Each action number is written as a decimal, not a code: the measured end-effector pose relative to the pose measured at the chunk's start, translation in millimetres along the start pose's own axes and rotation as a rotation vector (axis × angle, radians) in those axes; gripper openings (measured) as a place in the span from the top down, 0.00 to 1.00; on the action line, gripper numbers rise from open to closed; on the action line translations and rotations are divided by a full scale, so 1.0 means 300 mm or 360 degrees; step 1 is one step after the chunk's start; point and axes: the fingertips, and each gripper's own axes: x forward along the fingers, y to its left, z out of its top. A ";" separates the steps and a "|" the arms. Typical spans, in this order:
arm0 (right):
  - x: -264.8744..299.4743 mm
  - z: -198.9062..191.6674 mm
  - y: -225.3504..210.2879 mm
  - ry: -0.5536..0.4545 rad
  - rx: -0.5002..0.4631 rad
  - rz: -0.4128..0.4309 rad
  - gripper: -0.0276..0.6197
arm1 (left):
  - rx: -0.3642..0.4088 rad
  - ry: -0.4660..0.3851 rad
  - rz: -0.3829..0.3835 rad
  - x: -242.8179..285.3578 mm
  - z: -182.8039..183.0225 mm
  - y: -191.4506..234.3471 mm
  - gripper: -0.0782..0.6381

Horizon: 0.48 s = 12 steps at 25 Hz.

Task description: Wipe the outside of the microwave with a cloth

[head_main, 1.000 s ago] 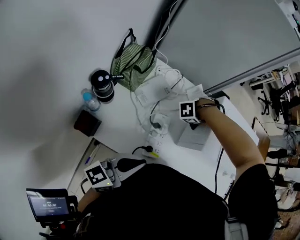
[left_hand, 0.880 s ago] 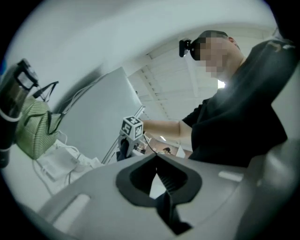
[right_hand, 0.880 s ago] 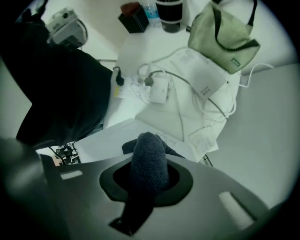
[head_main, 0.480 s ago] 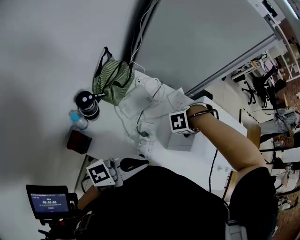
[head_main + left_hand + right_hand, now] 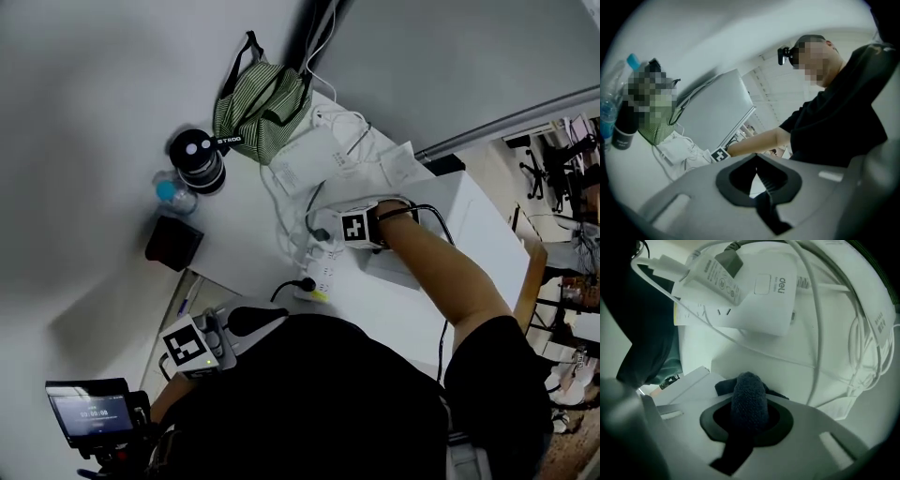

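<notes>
White table (image 5: 234, 234) and grey wall filled most of the head view. The right gripper (image 5: 747, 422) had its jaws shut tight on a dark fuzzy cloth (image 5: 749, 392). A roll of the cloth poked out past the jaw tips. Just ahead of those jaws lay a white power strip (image 5: 761, 294), and white cables (image 5: 818, 333) looped over it and off to one side. The white microwave (image 5: 473, 220) sat close beside the right jaws, on the arm's side. It could not be told if the cloth touched it. The left gripper (image 5: 760, 176) was held low near the person's body, well apart from the microwave. Its jaws were pressed together with nothing between them. Far ahead of the right jaws stood a green striped bag (image 5: 262, 103) and a black bottle (image 5: 197, 159).
</notes>
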 end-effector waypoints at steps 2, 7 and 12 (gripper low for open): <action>-0.022 -0.007 0.024 -0.0038 0.0016 0.0024 0.88 | 0.0017 -0.0008 -0.0024 0.009 0.009 -0.007 0.89; -0.416 -0.162 0.259 -0.0284 -0.0016 0.0163 0.87 | 0.0104 -0.0003 -0.0190 0.087 0.067 -0.056 0.89; -0.545 -0.324 0.394 -0.0219 -0.0021 0.0103 0.87 | 0.0186 0.0023 -0.0368 0.179 0.109 -0.116 0.89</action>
